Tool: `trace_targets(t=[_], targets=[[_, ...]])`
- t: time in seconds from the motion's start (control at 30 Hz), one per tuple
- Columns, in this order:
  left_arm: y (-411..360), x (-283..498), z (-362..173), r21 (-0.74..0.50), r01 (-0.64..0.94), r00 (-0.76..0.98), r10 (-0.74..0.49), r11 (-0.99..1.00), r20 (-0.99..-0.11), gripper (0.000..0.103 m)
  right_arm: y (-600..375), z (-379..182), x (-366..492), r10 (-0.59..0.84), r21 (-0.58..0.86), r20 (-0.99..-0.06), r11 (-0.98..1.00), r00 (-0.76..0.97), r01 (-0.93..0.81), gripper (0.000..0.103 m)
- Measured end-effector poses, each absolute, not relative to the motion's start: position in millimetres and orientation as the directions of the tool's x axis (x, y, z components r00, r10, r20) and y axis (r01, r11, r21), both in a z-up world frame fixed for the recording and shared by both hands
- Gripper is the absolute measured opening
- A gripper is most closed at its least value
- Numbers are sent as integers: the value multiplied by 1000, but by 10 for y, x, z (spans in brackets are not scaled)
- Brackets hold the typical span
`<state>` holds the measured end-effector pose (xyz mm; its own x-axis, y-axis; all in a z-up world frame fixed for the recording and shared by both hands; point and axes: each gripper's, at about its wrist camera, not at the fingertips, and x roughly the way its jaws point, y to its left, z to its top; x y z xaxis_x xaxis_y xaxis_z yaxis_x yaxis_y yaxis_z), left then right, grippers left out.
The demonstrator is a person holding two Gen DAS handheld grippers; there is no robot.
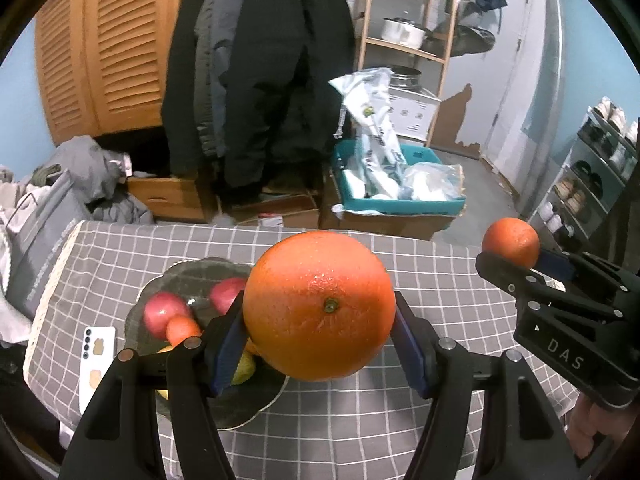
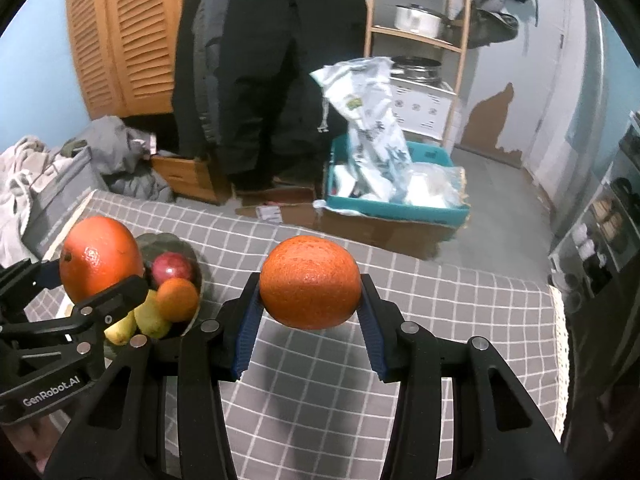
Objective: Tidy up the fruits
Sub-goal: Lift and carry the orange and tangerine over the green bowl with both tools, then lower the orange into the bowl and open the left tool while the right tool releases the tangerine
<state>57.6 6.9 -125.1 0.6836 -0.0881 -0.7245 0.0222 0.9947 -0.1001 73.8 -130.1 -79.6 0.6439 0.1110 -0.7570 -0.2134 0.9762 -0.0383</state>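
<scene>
My left gripper (image 1: 320, 328) is shut on a large orange (image 1: 319, 306) and holds it above the table, just right of a dark glass fruit plate (image 1: 224, 412). The plate holds red apples (image 1: 162, 314), a small orange (image 1: 182, 330) and yellow-green pears (image 1: 244, 368). My right gripper (image 2: 310, 308) is shut on a smaller orange (image 2: 310, 282), held above the grey checked tablecloth (image 2: 440, 304). In the right wrist view the left gripper's orange (image 2: 100, 260) sits over the plate (image 2: 160, 240) at the left. In the left wrist view the right gripper's orange (image 1: 511, 246) is at the right.
A white phone (image 1: 96, 364) lies on the table left of the plate. Beyond the table's far edge are a teal crate of bags (image 1: 396, 184), hanging dark coats (image 1: 260, 80), a wooden shelf (image 1: 408, 40) and a laundry pile (image 1: 60, 184).
</scene>
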Motion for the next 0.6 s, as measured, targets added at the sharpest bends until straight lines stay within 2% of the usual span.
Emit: trace_targets(t=[0.3, 0.6], targets=[[399, 549, -1325, -105, -41, 674, -50, 994, -737, 68, -960, -867, 838, 149, -25, -769, 965, 621, -262, 45], [782, 540, -1636, -93, -115, 623, -1, 989, -782, 68, -573, -1141, 988, 195, 10, -805, 949, 561, -316, 45]])
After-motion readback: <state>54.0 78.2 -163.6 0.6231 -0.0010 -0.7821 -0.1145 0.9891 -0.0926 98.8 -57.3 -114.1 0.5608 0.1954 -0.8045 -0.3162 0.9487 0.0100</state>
